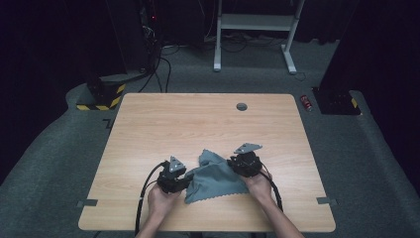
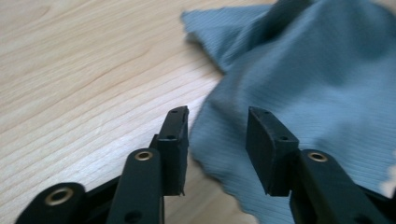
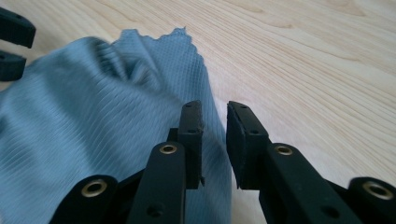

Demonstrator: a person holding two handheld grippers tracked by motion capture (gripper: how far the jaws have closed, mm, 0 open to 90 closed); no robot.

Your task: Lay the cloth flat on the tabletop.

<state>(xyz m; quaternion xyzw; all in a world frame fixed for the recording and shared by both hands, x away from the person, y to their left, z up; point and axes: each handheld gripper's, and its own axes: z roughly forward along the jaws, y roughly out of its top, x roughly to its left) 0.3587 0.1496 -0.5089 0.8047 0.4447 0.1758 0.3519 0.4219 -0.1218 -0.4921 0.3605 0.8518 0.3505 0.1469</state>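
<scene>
Both hands hold spread tongs, left gripper point(image 1: 184, 182) and right gripper point(image 1: 236, 165), flanking the rumpled grey cloth point(image 1: 214, 178) on the table's point(image 1: 198, 124) near middle; a careless close could snag only a fold.

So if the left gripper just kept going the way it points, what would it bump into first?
Most likely the grey-blue cloth: it lies right ahead of the left gripper, whose open jaws straddle its edge on the wooden table.

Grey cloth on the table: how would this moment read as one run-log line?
cloth: rumpled, on table | left tongs: open at its edge | right tongs: open, slim gap, opposite edge | grip: none
</scene>
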